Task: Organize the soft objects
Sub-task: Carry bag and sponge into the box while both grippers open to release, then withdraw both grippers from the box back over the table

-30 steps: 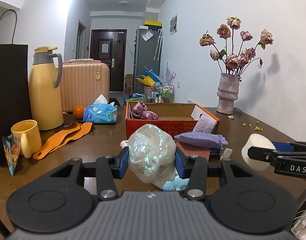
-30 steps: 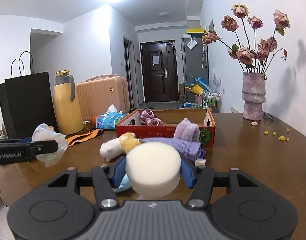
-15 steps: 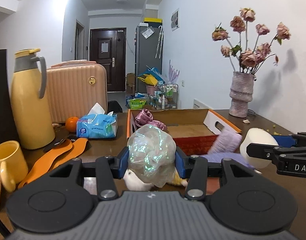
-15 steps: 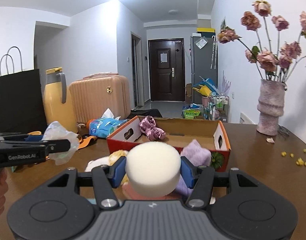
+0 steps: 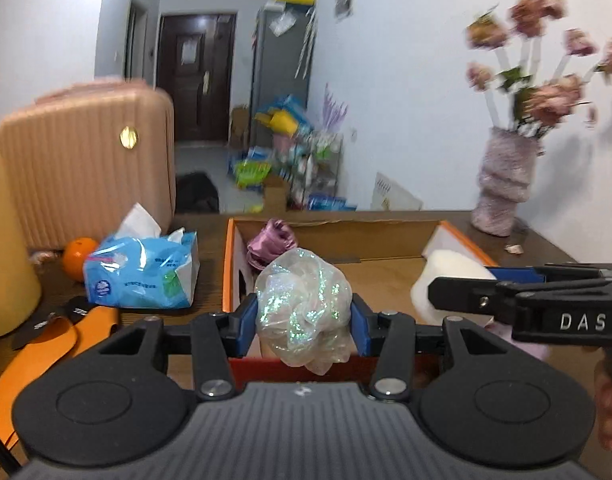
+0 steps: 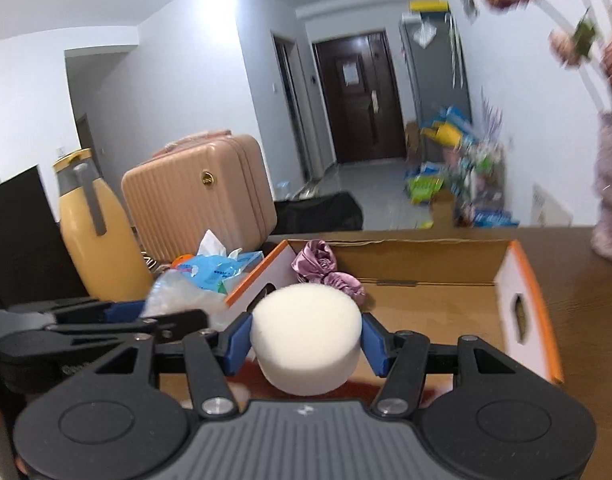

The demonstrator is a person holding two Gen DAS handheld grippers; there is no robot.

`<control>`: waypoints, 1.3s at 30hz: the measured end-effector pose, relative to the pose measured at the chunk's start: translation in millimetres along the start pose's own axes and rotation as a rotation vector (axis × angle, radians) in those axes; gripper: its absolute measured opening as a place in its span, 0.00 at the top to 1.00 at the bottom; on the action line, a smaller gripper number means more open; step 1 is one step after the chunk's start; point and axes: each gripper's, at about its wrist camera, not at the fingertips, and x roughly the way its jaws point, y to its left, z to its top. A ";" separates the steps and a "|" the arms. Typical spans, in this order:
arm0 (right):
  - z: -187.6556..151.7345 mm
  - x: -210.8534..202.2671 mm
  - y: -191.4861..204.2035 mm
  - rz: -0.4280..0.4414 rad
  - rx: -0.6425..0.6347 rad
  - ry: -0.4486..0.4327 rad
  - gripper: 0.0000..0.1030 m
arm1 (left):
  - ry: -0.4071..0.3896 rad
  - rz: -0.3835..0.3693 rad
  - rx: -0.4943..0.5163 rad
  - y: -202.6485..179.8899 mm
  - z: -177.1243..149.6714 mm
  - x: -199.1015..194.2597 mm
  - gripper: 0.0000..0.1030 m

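My left gripper (image 5: 304,314) is shut on an iridescent scrunchie (image 5: 304,304), held over the near left edge of an open cardboard box (image 5: 386,236). My right gripper (image 6: 306,340) is shut on a round white sponge (image 6: 306,340), held above the box's (image 6: 426,300) near edge. The sponge also shows in the left wrist view (image 5: 446,276) at the right. A pink satin scrunchie (image 5: 270,242) lies in the box's far left corner and shows in the right wrist view (image 6: 326,266) too.
A blue tissue pack (image 5: 142,272), an orange (image 5: 79,253) and orange shoehorns (image 5: 54,344) lie left of the box. A yellow thermos (image 6: 98,232) and pink suitcase (image 6: 198,192) stand behind. A vase of dried roses (image 5: 504,184) stands at the far right.
Both grippers have moved forward with their loads, from in front of the box to over its near edge. The plush toy and purple cloth have dropped out of sight below.
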 end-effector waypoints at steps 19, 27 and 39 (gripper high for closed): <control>9.1 111.4 -44.8 0.030 0.176 0.234 0.30 | 0.144 0.025 -0.097 34.2 20.6 94.4 0.32; 25.0 69.9 -45.1 -0.032 0.162 0.173 0.29 | 0.094 0.028 -0.049 19.3 32.5 51.4 0.20; 31.6 -90.5 -8.9 -0.229 -0.038 -0.081 0.11 | -0.217 0.166 0.075 5.7 20.0 -116.1 0.00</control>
